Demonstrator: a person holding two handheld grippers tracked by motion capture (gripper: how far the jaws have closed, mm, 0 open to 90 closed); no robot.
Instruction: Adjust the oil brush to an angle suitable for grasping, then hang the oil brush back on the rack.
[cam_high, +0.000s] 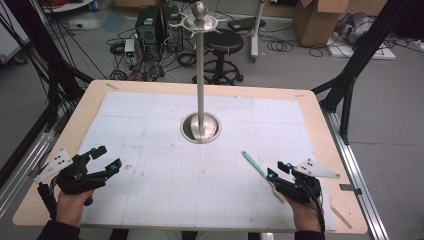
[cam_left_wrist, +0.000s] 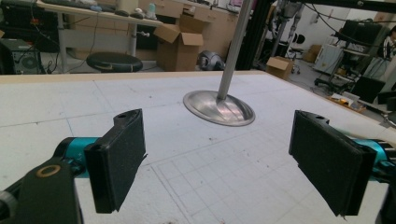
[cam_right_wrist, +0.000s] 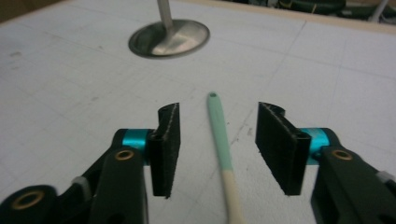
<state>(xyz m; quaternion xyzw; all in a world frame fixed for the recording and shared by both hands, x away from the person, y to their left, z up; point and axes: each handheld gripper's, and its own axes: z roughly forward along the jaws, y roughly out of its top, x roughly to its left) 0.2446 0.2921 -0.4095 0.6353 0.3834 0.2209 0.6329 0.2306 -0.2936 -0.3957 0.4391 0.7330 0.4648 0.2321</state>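
Worktop (cam_high: 310, 115): open room around the central metal stand (cam_high: 200, 75). Right gripper (cam_right_wrist: 217, 144): jaws apart, straddling a mint-handled utensil (cam_right_wrist: 220, 135), untouched. Left gripper (cam_left_wrist: 219, 163): jaws wide, empty.

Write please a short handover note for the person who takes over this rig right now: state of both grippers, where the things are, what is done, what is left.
Left gripper: jaws wide open, nothing between them, at the near left of the table.
Right gripper: jaws open on either side of the utensil handle, pads not touching it.
The utensil, mint green at its far end and cream nearer, lies flat on the table in front of the right gripper, its holed tip pointing toward the stand.
Metal stand: upright at table centre, hook ring on top with nothing hanging on it.
Done: nothing hung.
Left: probably grasp the utensil and hang it by its hole on the stand.
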